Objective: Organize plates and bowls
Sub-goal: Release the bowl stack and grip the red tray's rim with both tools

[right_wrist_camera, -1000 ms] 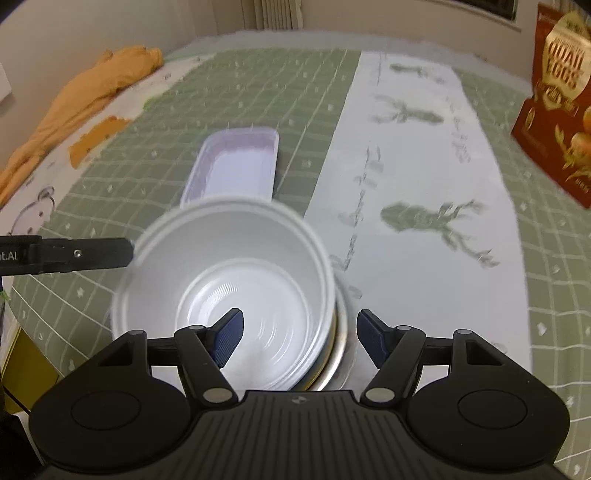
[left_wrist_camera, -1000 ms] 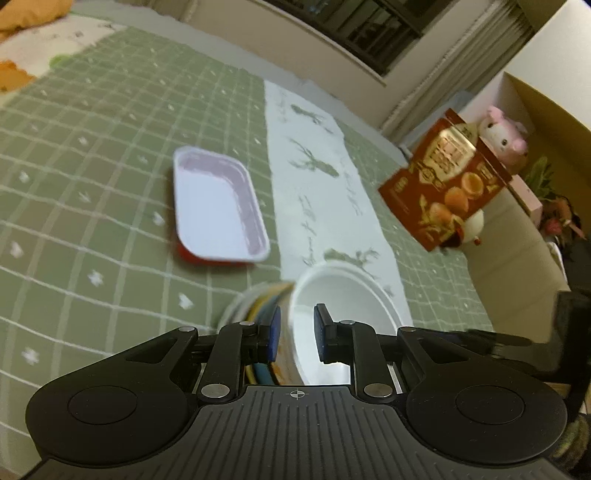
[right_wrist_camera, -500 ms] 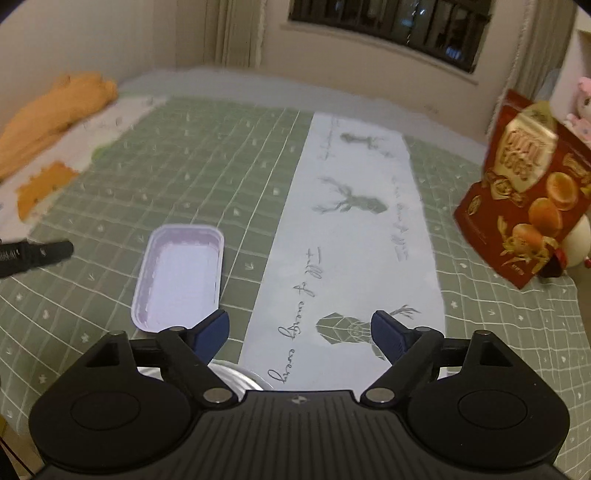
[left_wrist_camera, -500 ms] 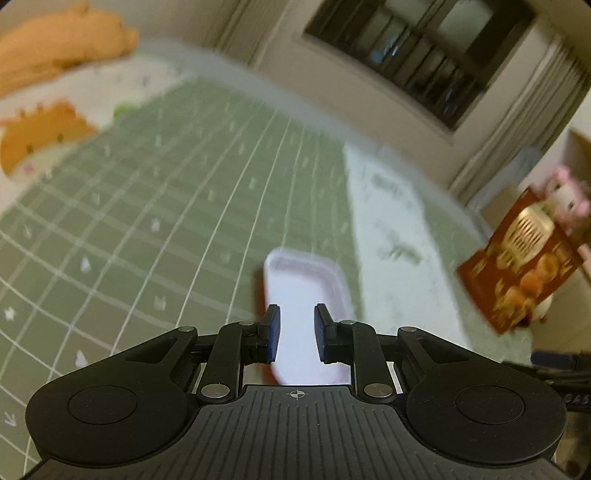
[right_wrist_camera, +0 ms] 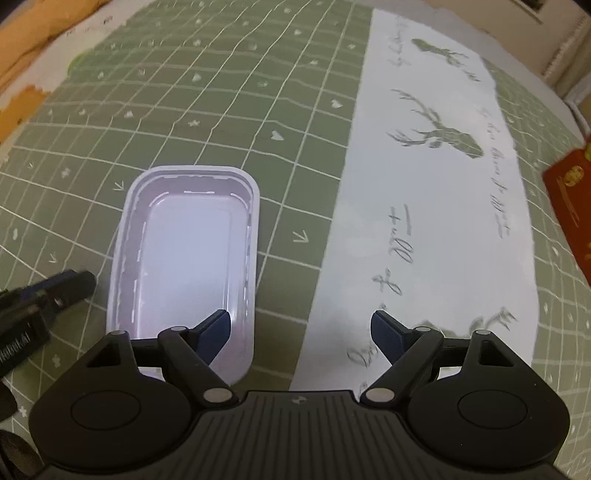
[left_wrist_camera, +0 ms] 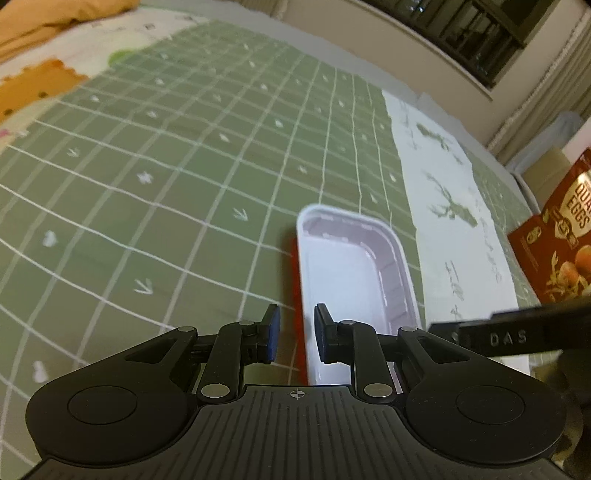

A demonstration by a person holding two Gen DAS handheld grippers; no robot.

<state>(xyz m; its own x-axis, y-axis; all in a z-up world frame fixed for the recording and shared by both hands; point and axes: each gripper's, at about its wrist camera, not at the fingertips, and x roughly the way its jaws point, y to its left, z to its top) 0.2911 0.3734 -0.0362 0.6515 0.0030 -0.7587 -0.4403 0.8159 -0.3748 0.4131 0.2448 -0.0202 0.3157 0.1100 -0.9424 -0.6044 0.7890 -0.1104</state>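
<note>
Left wrist view: the left hand-held gripper [left_wrist_camera: 295, 338] is narrowly parted, empty, straddling the near left rim of the tray [left_wrist_camera: 347, 273], likely lining up a grasp.

Right wrist view: the right hand-held gripper [right_wrist_camera: 301, 332] stands wide, empty. The tray [right_wrist_camera: 184, 254] lies on the cloth [right_wrist_camera: 229, 110] at ten o'clock, its right rim beside the left finger.

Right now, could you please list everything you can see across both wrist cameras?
Tray: one, white with a red underside, on the green checked cloth.
Checked cloth: one, green with white lines, covering the surface.
Deer runner: one, white with dark deer prints, right of the tray.
Egg packet: one, red, far right edge.
Blanket: one, orange, far left corner.
Window: one, dark, on the back wall.
Left tool: black, blue pads, nearly closed and empty, over the tray's left rim.
Right tool: black, blue pads, wide open, empty.
</note>
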